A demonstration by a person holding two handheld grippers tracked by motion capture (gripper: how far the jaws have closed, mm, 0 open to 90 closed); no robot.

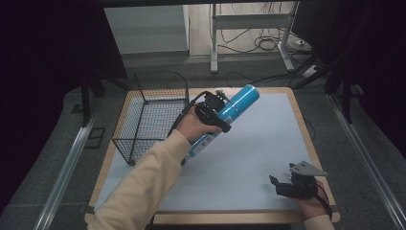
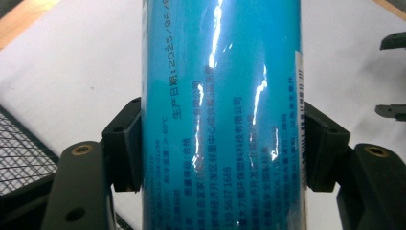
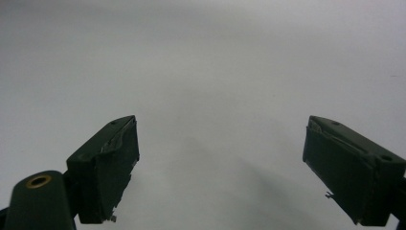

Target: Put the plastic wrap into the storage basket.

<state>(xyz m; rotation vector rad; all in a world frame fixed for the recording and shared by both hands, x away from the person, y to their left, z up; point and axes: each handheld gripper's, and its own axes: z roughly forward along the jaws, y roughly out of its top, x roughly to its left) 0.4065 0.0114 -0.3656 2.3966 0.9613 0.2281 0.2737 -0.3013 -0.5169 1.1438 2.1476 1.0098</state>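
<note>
A tall blue spray can [image 1: 229,116] with printed text is held off the table, tilted from lower left to upper right. My left gripper [image 1: 214,115] is shut on its middle; in the left gripper view both pads [image 2: 128,143] press the can [image 2: 220,115] from either side. My right gripper [image 1: 280,186] rests low at the table's front right, jaws wide apart with nothing between them; in the right gripper view, bare pale mat lies between its fingers [image 3: 107,165].
A black wire basket [image 1: 148,115] stands at the left edge of the table, just left of the held can. The pale mat [image 1: 258,139] covers the wooden table. A metal desk frame and cables [image 1: 258,33] lie on the floor beyond.
</note>
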